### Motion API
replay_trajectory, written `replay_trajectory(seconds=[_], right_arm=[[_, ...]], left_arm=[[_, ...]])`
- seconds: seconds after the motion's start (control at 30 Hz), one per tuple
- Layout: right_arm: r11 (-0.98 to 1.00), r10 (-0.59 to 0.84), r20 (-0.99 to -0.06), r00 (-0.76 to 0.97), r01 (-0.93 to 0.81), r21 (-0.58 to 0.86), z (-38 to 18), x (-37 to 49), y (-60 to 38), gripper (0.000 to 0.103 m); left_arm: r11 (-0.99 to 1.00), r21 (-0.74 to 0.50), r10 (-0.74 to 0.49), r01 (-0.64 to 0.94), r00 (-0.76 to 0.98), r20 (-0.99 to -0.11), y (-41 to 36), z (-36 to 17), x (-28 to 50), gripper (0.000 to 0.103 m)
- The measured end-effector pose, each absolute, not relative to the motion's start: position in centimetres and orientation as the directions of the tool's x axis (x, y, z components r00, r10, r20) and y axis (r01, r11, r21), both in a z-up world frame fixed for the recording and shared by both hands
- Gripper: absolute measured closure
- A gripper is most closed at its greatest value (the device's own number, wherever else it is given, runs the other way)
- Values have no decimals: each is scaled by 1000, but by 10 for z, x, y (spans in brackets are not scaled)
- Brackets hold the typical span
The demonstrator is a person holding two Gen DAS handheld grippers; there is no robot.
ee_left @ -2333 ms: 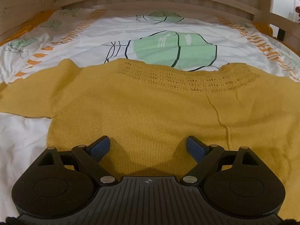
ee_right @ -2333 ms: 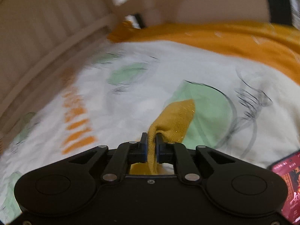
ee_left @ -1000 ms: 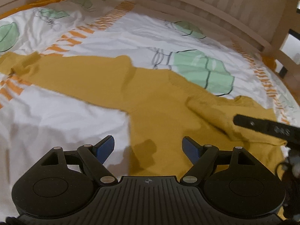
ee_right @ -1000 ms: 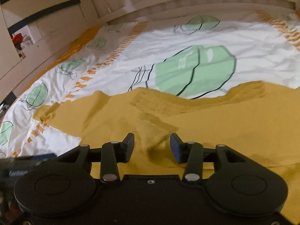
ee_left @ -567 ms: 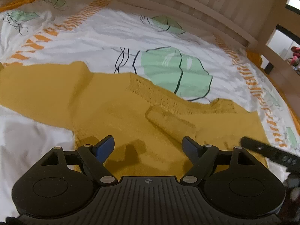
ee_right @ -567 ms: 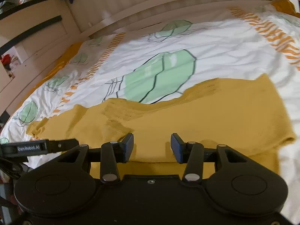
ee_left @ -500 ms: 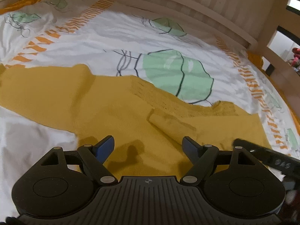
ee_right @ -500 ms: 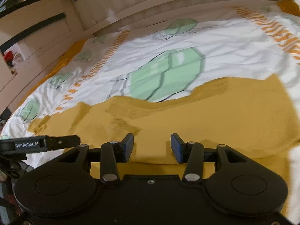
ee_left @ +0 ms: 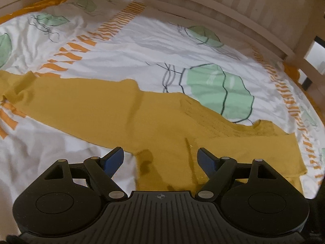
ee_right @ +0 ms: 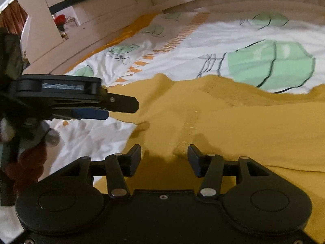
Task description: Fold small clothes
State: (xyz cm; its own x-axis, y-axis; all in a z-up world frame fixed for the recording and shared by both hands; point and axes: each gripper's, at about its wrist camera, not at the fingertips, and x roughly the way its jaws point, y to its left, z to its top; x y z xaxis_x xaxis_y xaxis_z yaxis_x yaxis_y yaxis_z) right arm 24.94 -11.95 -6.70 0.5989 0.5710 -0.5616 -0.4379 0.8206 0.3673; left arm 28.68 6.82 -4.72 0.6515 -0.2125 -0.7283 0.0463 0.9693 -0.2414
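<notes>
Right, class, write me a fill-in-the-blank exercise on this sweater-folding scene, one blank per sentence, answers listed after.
1. The knitted sweater is ____ in colour.
2. The jaws of the left gripper stand ____.
3. The sweater's long sleeve lies stretched out on the ____.
4. The right gripper holds ____.

Missing words: yellow; open; bedsheet; nothing

Bed point(ee_left: 142, 46) covered by white sheet printed with green leaves and orange stripes; pale slatted headboard point(ee_left: 233, 2) behind; pale wooden side rail point(ee_right: 67, 46) at left; dim warm light
</notes>
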Motion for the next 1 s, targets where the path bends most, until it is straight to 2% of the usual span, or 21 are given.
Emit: replay_trajectory(seconds=[0.17, 0.33, 0.47, 0.53, 0.57, 0.73, 0.83, 0.93, 1.0], right_arm=[[864, 492, -553, 672, -298, 406, -47, 231, -179, 43], [923, 345, -565, 750, -161, 350, -34, 211, -228, 37], [955, 228, -547, 805, -74, 288, -30, 208, -259, 18], [968, 171, -545, 821, -37, 248, -32, 210, -267, 16], [972, 149, -548, 823, -20, 234, -35, 212, -269, 11], [963, 169, -558, 813, -14, 271, -42, 215, -278, 7], [962, 186, -548, 815, -39, 269, -38, 212, -275, 7], [961, 194, -539, 820, -49, 273, -37, 208, -275, 6], [959, 197, -539, 819, -46, 281, -37, 209, -276, 6]], left_arm=[[959, -270, -263, 82, 608, -749, 52, -62, 292, 24], [956, -271, -287, 116, 581, -762, 33, -77, 299, 24], [952, -272, -303, 140, 564, -768, 19, -83, 305, 25], [954, -266, -299, 142, 561, -772, 14, -86, 308, 26], [954, -265, -297, 139, 556, -777, 12, -88, 310, 30], [948, -293, -312, 122, 539, -782, 5, -97, 318, 33], [948, -294, -311, 120, 541, -781, 2, -98, 322, 39], [948, -303, -307, 100, 548, -778, 2, -97, 325, 56], [946, -311, -305, 85, 554, -775, 5, -95, 328, 90]])
